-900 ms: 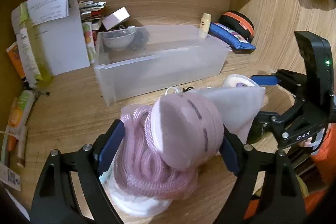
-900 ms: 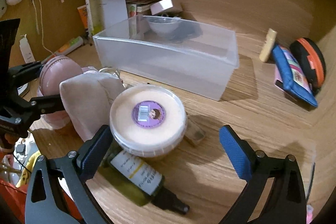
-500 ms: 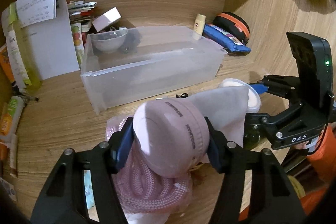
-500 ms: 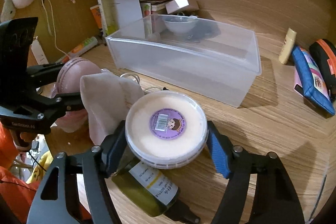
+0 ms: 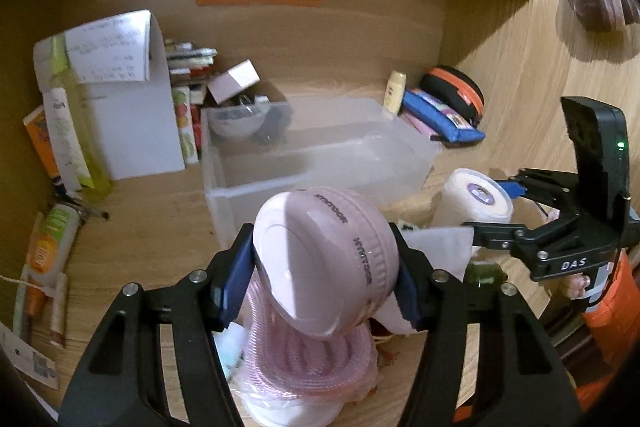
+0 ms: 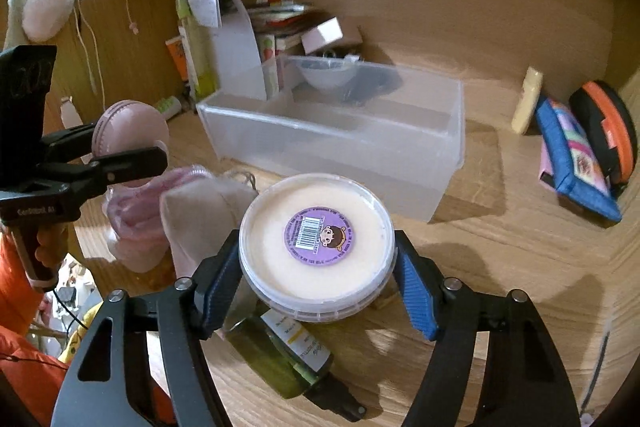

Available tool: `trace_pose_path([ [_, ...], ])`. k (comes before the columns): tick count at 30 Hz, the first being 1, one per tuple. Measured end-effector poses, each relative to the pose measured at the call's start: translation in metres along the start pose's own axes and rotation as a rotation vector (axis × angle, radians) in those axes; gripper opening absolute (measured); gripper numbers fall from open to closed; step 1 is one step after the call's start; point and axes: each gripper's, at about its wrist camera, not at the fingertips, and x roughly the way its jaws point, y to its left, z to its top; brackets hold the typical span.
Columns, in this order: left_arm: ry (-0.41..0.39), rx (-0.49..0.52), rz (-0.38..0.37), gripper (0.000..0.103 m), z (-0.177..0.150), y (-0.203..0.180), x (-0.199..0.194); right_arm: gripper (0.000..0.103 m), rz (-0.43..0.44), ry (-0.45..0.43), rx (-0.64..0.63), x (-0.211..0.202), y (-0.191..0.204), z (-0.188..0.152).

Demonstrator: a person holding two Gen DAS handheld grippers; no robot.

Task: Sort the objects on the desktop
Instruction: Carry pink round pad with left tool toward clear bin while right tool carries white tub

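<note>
My left gripper [image 5: 324, 283] is shut on a pink round case [image 5: 320, 259] and holds it tilted above a coil of pink rope [image 5: 308, 359] in a plastic wrap. In the right wrist view that case [image 6: 128, 127] shows at the left in the left gripper [image 6: 132, 147]. A white lidded tub [image 6: 316, 239] with a purple sticker sits between the blue pads of my right gripper [image 6: 316, 283], which is shut on it above a green bottle [image 6: 280, 355]. The left wrist view has the tub [image 5: 472, 199] at the right. A clear plastic bin [image 6: 340, 155] stands just behind both.
A grey cloth pouch [image 6: 200, 219] lies between the grippers. The bin holds a small bowl [image 6: 326, 75] at its back. A blue pencil pouch [image 6: 572, 155] and a black-orange case [image 6: 608, 123] lie at the right wall. Books, papers and tubes crowd the left [image 5: 120, 115].
Both grippers went from open to shut: the left on the pink case, the right on the white tub. Each has since raised its object off the desk.
</note>
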Motion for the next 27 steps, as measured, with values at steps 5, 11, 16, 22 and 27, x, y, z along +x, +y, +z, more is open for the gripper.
trace_pose_path([
  [5, -0.019, -0.02, 0.001, 0.061, 0.012, 0.007, -0.01, 0.068, -0.021, -0.04, -0.004, -0.016, -0.002, 0.01],
  [11, -0.046, -0.028, 0.01, 0.061, 0.031, 0.017, -0.017, 0.068, -0.034, -0.083, 0.017, -0.029, -0.012, 0.026],
  [16, -0.07, -0.036, 0.022, 0.061, 0.051, 0.029, -0.017, 0.068, -0.038, -0.107, 0.039, -0.033, -0.023, 0.042],
  [22, -0.071, -0.054, 0.024, 0.061, 0.072, 0.04, -0.004, 0.068, -0.049, -0.132, 0.052, -0.027, -0.037, 0.063],
  [27, -0.063, -0.057, 0.022, 0.061, 0.083, 0.049, 0.012, 0.068, -0.04, -0.13, 0.066, -0.013, -0.047, 0.078],
])
